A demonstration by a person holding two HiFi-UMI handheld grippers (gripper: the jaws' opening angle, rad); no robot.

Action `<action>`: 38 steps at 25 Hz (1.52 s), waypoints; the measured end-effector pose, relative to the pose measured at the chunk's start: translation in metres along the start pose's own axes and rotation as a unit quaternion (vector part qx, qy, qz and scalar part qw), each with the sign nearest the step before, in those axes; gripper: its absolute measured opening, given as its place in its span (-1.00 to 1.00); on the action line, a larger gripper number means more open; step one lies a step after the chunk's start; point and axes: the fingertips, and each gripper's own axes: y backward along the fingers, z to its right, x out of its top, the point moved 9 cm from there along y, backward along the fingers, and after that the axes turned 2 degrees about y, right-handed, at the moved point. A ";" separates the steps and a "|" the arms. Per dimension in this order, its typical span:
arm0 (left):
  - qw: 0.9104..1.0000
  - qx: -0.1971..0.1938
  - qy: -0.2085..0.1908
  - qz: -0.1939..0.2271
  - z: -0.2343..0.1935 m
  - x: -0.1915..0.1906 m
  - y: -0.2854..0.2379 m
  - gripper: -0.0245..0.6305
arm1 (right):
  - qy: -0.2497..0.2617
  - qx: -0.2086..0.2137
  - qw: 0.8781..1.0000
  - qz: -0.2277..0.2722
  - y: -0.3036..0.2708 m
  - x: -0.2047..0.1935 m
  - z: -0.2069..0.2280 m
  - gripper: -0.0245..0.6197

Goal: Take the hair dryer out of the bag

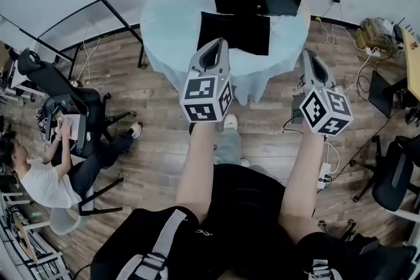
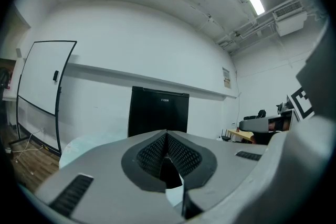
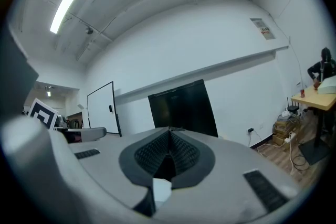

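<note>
Facing the worktop [image 1: 164,16], left gripper [image 1: 218,44] and right gripper [image 1: 307,56] point level, jaws together and empty, short of the bag [image 1: 234,33] lying there; the hair dryer, unseen, is presumably inside.

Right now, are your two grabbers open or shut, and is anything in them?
Left gripper: jaws shut, holding nothing.
Right gripper: jaws shut, holding nothing.
</note>
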 end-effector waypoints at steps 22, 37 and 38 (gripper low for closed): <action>0.994 -0.041 -0.012 -0.099 -0.071 -0.057 -0.122 -0.90 | -0.040 0.013 0.993 -0.109 -0.150 -0.069 0.005 -0.92; 0.970 -0.125 -0.125 -0.167 -0.093 -0.080 -0.207 -0.72 | -0.038 -0.008 0.990 -0.137 -0.226 -0.074 0.018 -0.91; 0.966 -0.135 -0.135 -0.173 -0.095 -0.081 -0.212 -0.72 | -0.038 -0.007 0.990 -0.137 -0.232 -0.073 0.016 -0.91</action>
